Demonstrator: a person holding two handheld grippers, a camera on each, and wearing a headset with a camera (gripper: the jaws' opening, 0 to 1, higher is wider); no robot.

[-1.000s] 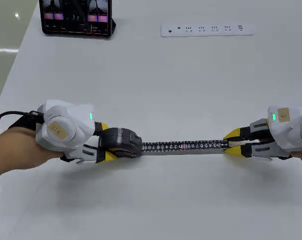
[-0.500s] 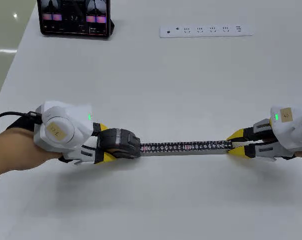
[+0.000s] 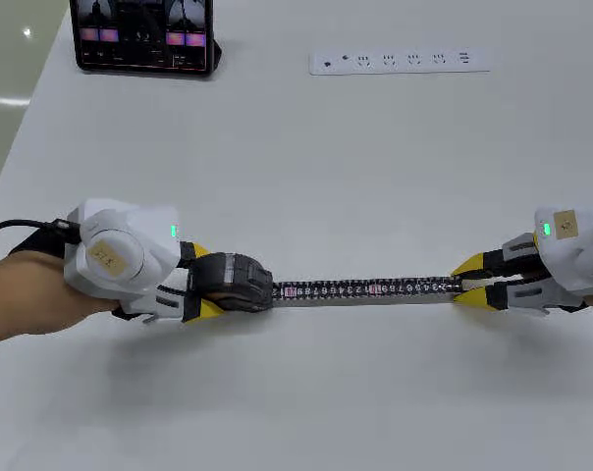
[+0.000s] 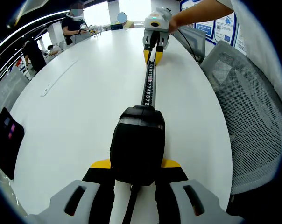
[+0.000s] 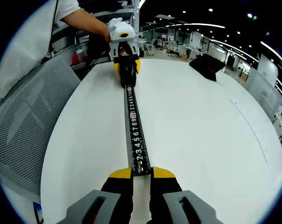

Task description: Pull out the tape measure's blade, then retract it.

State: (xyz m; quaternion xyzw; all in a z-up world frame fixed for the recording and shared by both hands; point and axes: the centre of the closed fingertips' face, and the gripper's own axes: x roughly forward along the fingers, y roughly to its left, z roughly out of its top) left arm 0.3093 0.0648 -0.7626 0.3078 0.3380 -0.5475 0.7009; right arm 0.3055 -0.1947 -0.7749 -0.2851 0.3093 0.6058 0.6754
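Note:
The black tape measure case (image 3: 232, 282) lies on the white table, with my left gripper (image 3: 210, 283) shut on it; in the left gripper view the case (image 4: 137, 143) sits between the yellow-tipped jaws. Its blade (image 3: 367, 288) is drawn out to the right, numbered side up. My right gripper (image 3: 465, 282) is shut on the blade's end hook. In the right gripper view the blade (image 5: 135, 135) runs from my right gripper (image 5: 141, 174) to the far case (image 5: 127, 68). From the left gripper view, the blade (image 4: 149, 84) reaches the other gripper (image 4: 153, 55).
A dark tablet (image 3: 144, 34) stands at the table's far left, and a white power strip (image 3: 400, 62) lies flat at the far middle. A black cable (image 3: 2, 235) trails off the left hand. A mesh chair (image 4: 243, 107) stands beside the table edge.
My right gripper has moved further right, drawing more blade out of the case. The left gripper and case have stayed nearly still.

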